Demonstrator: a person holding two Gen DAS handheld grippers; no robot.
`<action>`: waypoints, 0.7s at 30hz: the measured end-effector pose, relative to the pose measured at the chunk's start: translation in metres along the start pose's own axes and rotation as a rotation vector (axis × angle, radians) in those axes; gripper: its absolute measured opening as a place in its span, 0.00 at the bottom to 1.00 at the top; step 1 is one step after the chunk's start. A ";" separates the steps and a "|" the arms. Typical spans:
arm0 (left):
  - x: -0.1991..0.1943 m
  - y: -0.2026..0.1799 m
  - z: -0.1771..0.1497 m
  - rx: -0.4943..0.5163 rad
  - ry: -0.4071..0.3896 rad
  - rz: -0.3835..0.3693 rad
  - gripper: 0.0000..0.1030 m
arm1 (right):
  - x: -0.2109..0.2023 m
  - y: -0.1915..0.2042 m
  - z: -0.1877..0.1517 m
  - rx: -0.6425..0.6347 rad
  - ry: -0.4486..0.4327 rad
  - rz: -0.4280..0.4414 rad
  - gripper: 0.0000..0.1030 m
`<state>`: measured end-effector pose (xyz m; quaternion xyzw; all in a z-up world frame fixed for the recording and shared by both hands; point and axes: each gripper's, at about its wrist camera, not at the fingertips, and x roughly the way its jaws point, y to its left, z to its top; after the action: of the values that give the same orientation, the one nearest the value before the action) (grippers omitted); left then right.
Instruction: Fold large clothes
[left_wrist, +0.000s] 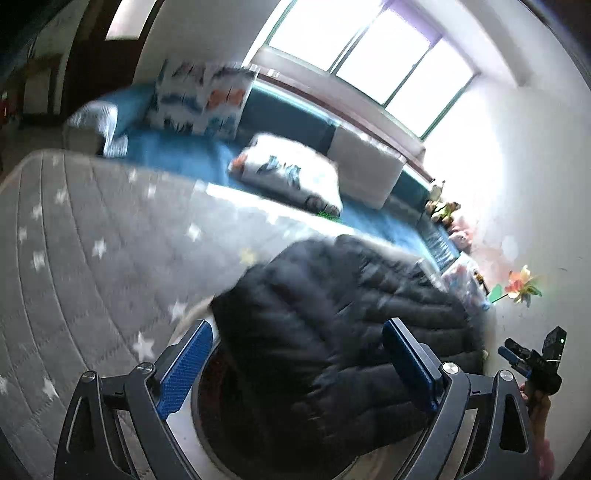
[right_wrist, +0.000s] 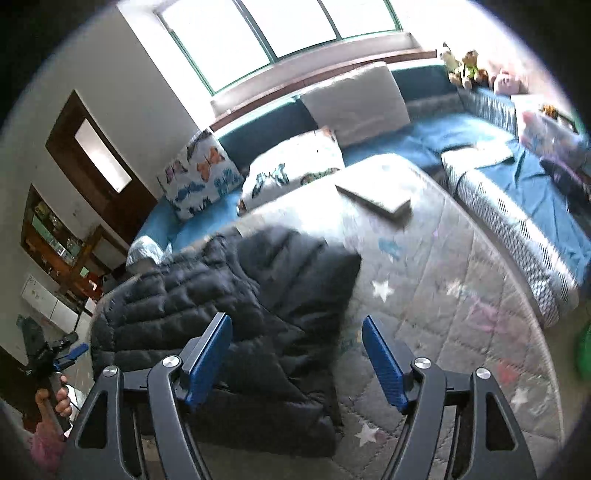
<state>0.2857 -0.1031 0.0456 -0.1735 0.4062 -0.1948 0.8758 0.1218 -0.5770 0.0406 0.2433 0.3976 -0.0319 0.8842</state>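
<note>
Lying folded on the grey star-print quilt (right_wrist: 461, 280), just beyond and below both tongs: a black puffer jacket (right_wrist: 221, 295). Left tongs (left_wrist: 295, 365) and right tongs (right_wrist: 295, 362) gaping wide, gripping nothing. Looking quilted, bulky, doubled over itself.

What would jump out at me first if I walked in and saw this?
The dark puffy jacket, folded into a bundle on the grey star-patterned quilt, draws the eye first. Right above it hover the two grippers, left gripper and right gripper, their blue fingers spread open with nothing held. Behind, butterfly-print pillows lean by a bright window.
</note>
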 end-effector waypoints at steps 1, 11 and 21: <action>-0.001 -0.011 0.003 0.029 -0.003 -0.009 0.97 | -0.003 0.006 0.004 -0.009 -0.009 -0.002 0.77; 0.099 -0.076 0.014 0.152 0.107 0.001 0.95 | 0.071 0.046 0.023 -0.046 0.017 -0.011 0.77; 0.171 -0.054 -0.010 0.175 0.196 0.078 0.90 | 0.134 0.032 0.009 -0.071 0.144 -0.156 0.77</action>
<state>0.3684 -0.2333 -0.0457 -0.0608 0.4776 -0.2113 0.8506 0.2271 -0.5345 -0.0373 0.1817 0.4787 -0.0691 0.8562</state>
